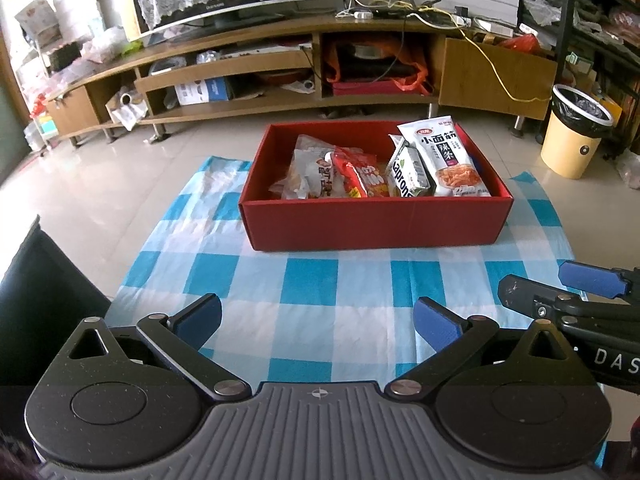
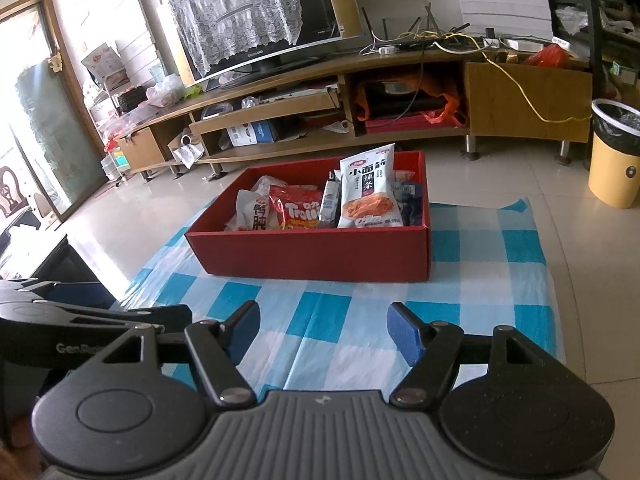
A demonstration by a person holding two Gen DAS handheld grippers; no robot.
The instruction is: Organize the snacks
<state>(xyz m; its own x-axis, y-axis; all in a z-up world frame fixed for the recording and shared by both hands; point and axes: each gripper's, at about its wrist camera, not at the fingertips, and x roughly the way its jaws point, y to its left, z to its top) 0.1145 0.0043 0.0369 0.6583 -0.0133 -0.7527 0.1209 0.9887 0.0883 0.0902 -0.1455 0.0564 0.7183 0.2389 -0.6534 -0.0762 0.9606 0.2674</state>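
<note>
Two grippers hung side by side over a blue-and-white checked cloth (image 1: 320, 280) spread on a pale tiled floor.

From the left wrist camera, the left gripper (image 1: 318, 322) had its blue-padded jaws spread wide, with nothing but cloth between them. Ahead of it, well apart, a red box (image 1: 372, 222) sat on the cloth and held the snacks: a tall white packet (image 1: 444, 156) leaning upright at the right end, a green-and-white carton (image 1: 408, 174) just beside it, a red packet (image 1: 360, 174) near the middle, and a clear crumpled bag (image 1: 308, 172) toward the left. The right gripper (image 1: 560, 292) reached in from the right edge of this view (only part of it showed, so its grip could not be judged here).

From the right wrist camera, the right gripper (image 2: 322, 330) also stood parted and empty, pads clear of the cloth (image 2: 460, 280). The red box (image 2: 316, 254) lay ahead and slightly left, with the white packet (image 2: 368, 192) standing tallest and the red packet (image 2: 298, 208) beside a white bag (image 2: 254, 210). A yellow bin (image 2: 614, 172) stood at the far right, a long wooden TV cabinet (image 2: 524, 96) behind.
</note>
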